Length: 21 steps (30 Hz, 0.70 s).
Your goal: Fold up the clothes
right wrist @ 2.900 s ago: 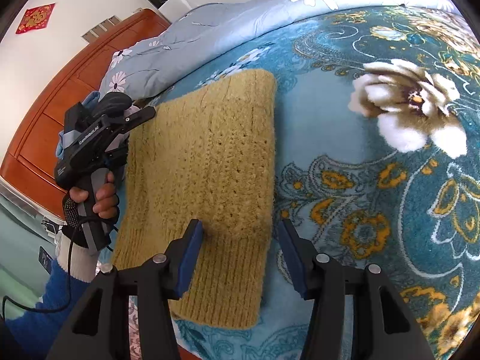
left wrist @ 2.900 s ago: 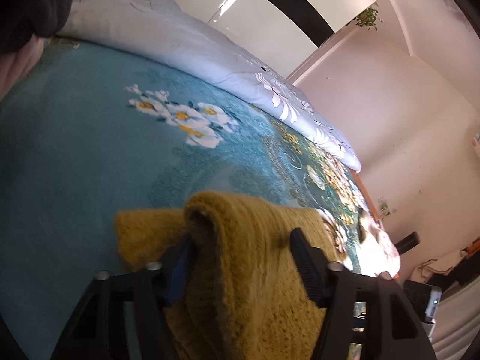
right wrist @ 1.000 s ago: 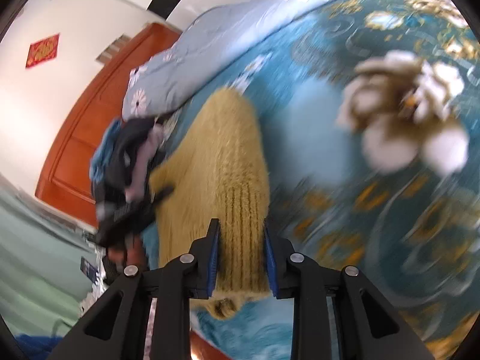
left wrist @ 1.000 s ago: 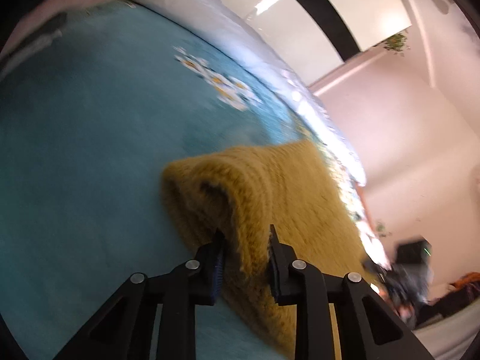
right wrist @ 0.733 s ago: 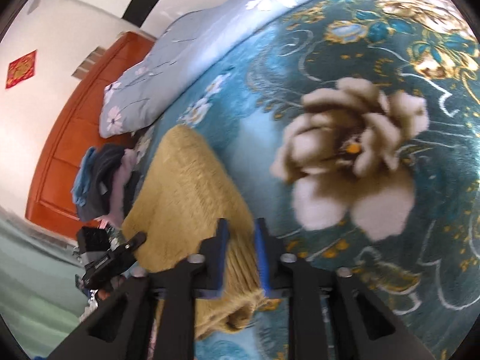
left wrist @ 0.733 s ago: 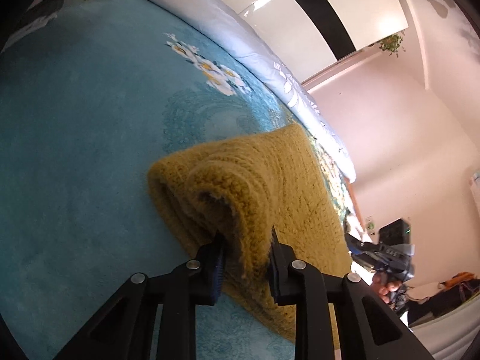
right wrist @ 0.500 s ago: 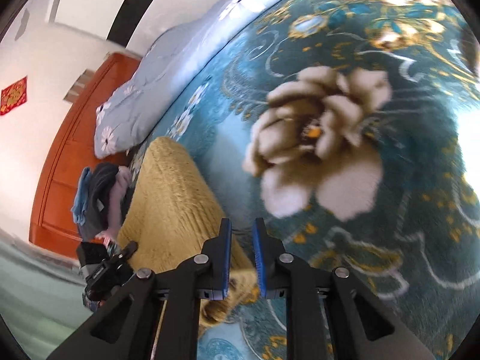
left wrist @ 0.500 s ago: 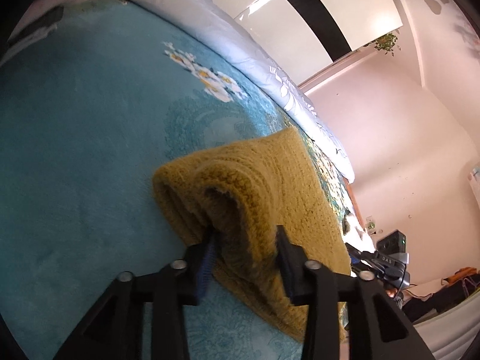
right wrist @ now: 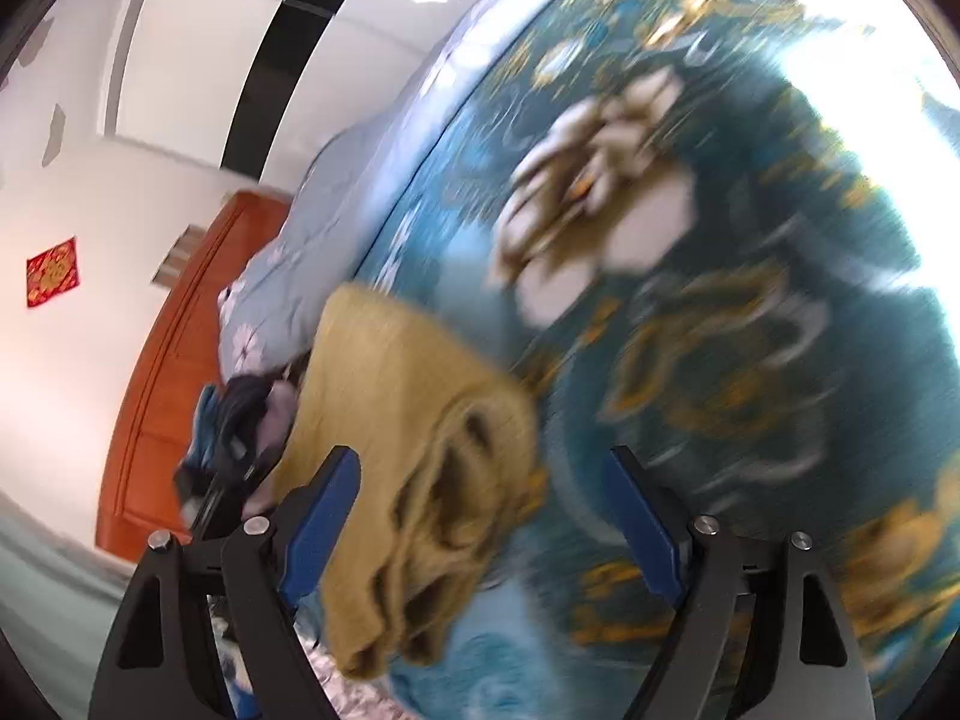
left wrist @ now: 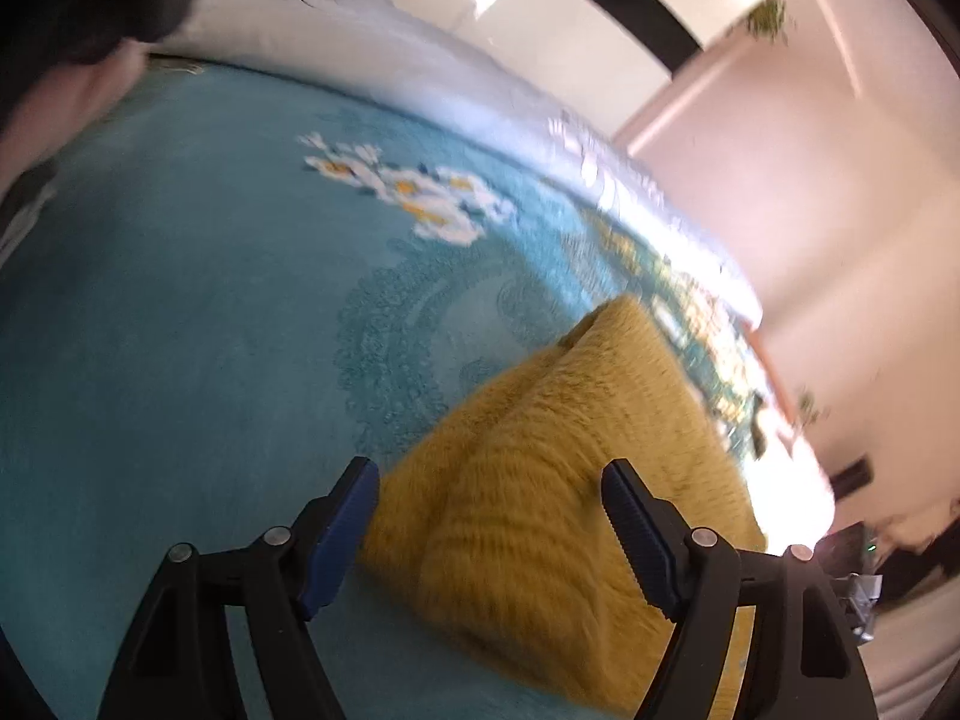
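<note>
A mustard-yellow knitted sweater [left wrist: 558, 480] lies folded in layers on a teal flowered bedspread [left wrist: 180, 330]. In the left wrist view my left gripper [left wrist: 489, 480] stands wide and its jaws are opening, with one end of the sweater between the blue pads but not pressed. In the right wrist view the sweater's other end [right wrist: 420, 480] shows bunched layers near the bed's edge. My right gripper [right wrist: 483, 474] is opening too. The sweater sits by its left pad and the right pad is over bare bedspread. Both views are motion-blurred.
A pale blue flowered quilt [left wrist: 360, 60] runs along the far side of the bed. A heap of dark and pink clothes [right wrist: 246, 414] lies beyond the sweater, by a wooden headboard [right wrist: 174, 372]. The bed's edge is close under the right gripper.
Both grippers were shut on the sweater's ends a second ago. Both have since let go and spread wide. The sweater has settled flatter on the bed.
</note>
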Motion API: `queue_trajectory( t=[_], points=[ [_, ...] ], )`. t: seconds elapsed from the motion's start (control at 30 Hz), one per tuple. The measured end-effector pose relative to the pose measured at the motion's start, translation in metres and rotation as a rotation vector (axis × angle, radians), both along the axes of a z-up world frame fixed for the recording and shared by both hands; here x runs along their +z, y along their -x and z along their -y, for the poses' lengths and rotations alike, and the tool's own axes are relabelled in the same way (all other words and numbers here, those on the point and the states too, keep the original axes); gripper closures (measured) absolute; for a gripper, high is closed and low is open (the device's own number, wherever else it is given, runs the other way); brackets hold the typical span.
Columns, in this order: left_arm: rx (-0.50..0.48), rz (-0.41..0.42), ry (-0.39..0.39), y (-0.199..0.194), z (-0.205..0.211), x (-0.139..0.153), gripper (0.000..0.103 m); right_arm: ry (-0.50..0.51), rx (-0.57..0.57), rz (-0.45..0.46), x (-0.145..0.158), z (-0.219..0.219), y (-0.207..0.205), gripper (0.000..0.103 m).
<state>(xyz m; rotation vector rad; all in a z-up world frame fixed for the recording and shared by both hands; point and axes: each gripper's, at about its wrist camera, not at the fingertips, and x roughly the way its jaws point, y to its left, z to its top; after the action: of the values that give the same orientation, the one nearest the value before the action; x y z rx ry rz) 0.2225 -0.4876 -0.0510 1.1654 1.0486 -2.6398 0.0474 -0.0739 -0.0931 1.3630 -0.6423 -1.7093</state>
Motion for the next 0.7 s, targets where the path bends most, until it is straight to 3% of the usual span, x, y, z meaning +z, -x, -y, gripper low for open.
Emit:
queue_trajectory(
  t=[0.1, 0.2, 0.4, 0.47, 0.53, 0.57, 0.67, 0.7],
  points=[
    [-0.060, 0.040, 0.012, 0.018, 0.001, -0.008, 0.023, -0.073, -0.011, -0.027, 0.000, 0.021, -0.009, 0.019],
    [-0.098, 0.067, 0.003, 0.024, 0.001, -0.009, 0.023, -0.103, -0.022, -0.043, 0.002, 0.039, -0.019, 0.008],
    [-0.113, 0.044, -0.024, 0.026, 0.000, -0.012, 0.025, -0.137, -0.028, -0.073, 0.000, 0.066, -0.040, 0.006],
    [-0.104, 0.027, -0.024, 0.022, -0.001, -0.012, 0.028, -0.089, -0.061, -0.066, -0.002, 0.065, -0.048, 0.006],
    [-0.089, 0.023, -0.018, 0.018, -0.002, -0.010, 0.043, -0.049, -0.087, -0.043, -0.004, 0.063, -0.049, 0.006],
    [-0.080, 0.017, -0.030, 0.015, -0.001, -0.010, 0.045, -0.033, -0.098, -0.033, -0.005, 0.062, -0.048, 0.006],
    [-0.059, -0.002, -0.061, 0.008, -0.001, -0.009, 0.056, 0.028, -0.129, 0.042, -0.010, 0.057, -0.039, 0.021],
    [-0.052, -0.008, -0.068, 0.006, -0.002, -0.008, 0.058, 0.037, -0.134, 0.068, -0.013, 0.054, -0.035, 0.034]
  ],
)
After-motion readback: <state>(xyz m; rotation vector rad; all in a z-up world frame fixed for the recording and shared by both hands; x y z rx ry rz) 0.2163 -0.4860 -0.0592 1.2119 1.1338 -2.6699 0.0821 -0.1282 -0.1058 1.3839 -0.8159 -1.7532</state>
